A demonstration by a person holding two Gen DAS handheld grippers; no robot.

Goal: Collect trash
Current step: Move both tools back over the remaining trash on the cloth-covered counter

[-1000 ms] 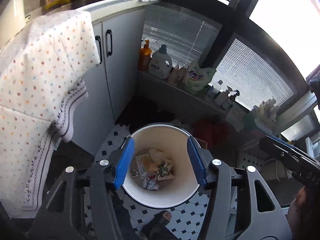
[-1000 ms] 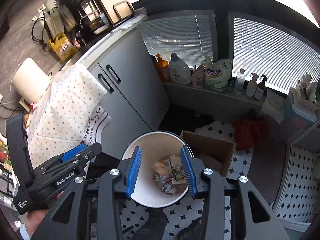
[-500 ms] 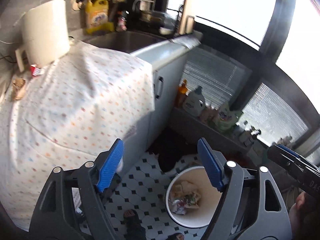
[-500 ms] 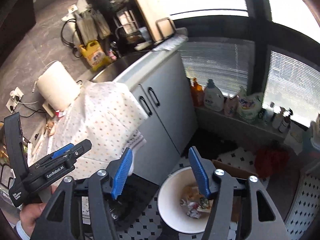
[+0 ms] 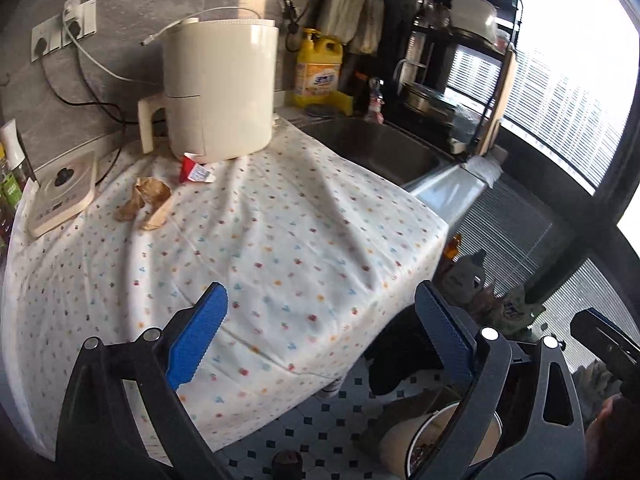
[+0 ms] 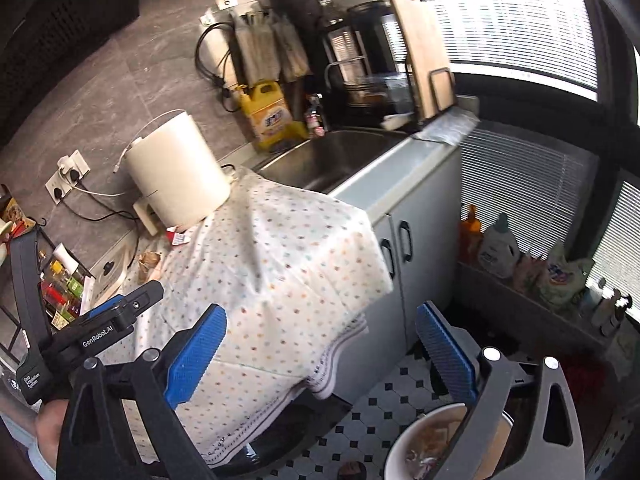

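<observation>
On the tablecloth (image 5: 288, 240), crumpled paper (image 5: 146, 202) lies left of a wrapper (image 5: 196, 172) (perhaps a carton), before the appliance (image 5: 220, 88).

Cream appliance (image 5: 222, 88) on dotted cloth (image 5: 280, 248) (sink (image 5: 376, 148) beside)

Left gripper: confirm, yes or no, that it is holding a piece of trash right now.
No, the left gripper is open and holds nothing, only the spotted cloth showing between its fingers.

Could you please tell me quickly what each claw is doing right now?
Left claw: open, holding nothing.
Right claw: open, holding nothing.
</observation>
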